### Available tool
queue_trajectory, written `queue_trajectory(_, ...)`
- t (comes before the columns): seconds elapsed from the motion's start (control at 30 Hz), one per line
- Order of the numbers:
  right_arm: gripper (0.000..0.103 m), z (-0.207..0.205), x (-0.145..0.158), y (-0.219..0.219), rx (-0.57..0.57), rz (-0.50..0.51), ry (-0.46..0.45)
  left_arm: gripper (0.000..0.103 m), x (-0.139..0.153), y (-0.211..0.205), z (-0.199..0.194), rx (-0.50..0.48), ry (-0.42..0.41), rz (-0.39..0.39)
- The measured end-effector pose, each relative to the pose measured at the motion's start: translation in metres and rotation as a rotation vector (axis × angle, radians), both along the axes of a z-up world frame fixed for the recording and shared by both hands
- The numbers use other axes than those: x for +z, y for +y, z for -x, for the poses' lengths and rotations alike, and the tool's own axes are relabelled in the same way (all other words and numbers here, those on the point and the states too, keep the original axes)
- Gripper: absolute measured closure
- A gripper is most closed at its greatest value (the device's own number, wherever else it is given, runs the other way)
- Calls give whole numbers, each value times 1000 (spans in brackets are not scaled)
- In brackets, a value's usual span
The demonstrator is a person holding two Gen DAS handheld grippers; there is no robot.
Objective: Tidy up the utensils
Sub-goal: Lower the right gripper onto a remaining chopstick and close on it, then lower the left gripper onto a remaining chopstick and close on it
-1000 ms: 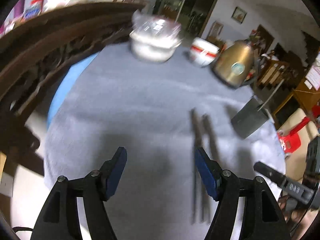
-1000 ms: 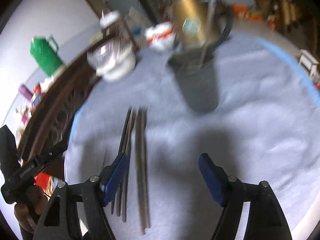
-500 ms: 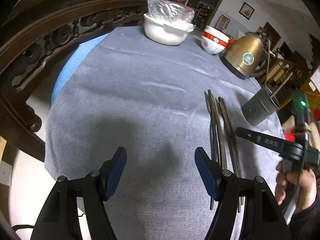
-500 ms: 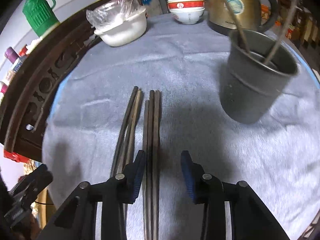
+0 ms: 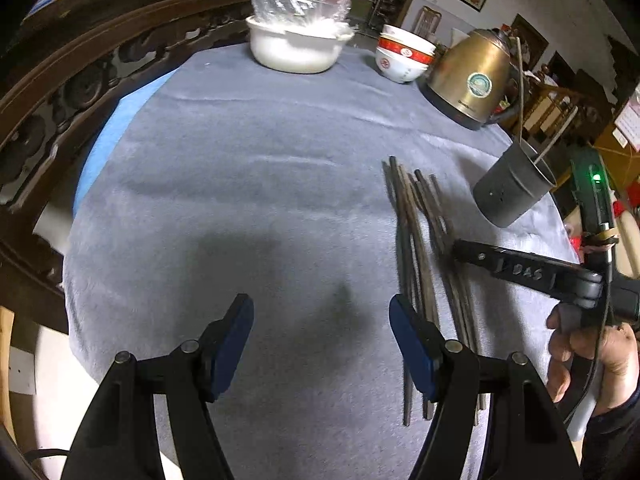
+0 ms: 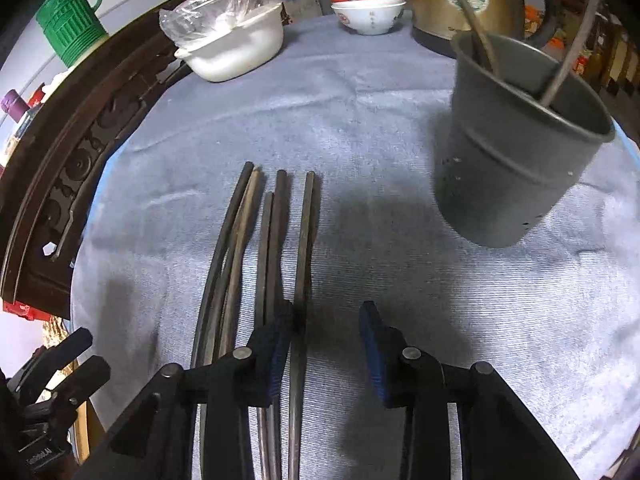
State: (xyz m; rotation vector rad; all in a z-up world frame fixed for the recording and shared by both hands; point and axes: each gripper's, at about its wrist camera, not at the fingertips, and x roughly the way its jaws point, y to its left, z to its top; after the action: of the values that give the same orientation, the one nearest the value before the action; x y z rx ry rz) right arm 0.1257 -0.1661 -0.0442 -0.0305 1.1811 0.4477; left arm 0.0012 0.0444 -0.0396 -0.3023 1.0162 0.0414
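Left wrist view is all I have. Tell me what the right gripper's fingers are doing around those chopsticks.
Observer: The right gripper is open. One chopstick lies inside the gap, close against the left pad.
Operator: Place the rest of them for me.
Observer: The other four chopsticks lie outside the gap, left of that finger, side by side on the cloth.
Operator: Check the other side of the gap.
Observer: The right pad touches nothing. Only cloth shows between it and the grey holder, which stands ahead and to the right.
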Motion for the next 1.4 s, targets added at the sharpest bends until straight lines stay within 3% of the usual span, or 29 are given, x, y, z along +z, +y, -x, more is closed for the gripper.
queue_trajectory(0.03,66,0,-1,3,8,13,-14,32,1,-2,-2,-8,2,-7)
queue_trajectory(0.17,92,-2,-2,-1,2,51,-15,32,2,-9,-11,-31,23,-37)
queue_trajectory(0.5,94,4,-8,-23,-3,-18,-9,32,-14,-43,-42,-148,131,-76)
queue_trajectory(0.7,94,7,-7,-33,2,-62,-7,34,-23,-56,-53,-171,197,-113)
queue_trajectory(0.77,94,8,-8,-33,2,-70,-7,40,-28,-61,-55,-184,226,-135)
queue_trajectory(0.9,94,10,-7,-40,3,-85,-6,44,-32,-70,-56,-192,240,-173)
queue_trajectory(0.93,94,10,-7,-40,4,-87,-6,53,-32,-71,-56,-191,243,-185)
queue_trajectory(0.97,94,8,-8,-38,5,-87,-5,71,-32,-71,-55,-190,245,-203)
queue_trajectory(1.0,94,8,-8,-38,7,-86,-5,79,-31,-72,-56,-191,245,-209)
queue_trajectory(1.03,94,8,-7,-38,10,-83,-4,92,-31,-71,-56,-194,251,-198)
queue_trajectory(1.07,94,9,-7,-38,13,-79,-4,96,-31,-68,-56,-190,260,-184)
queue_trajectory(1.2,94,7,-7,-35,35,-58,5,97,-30,-56,-46,-177,269,-129)
queue_trajectory(1.4,94,6,-5,-29,66,-11,43,97,-34,-35,-21,-61,305,45)
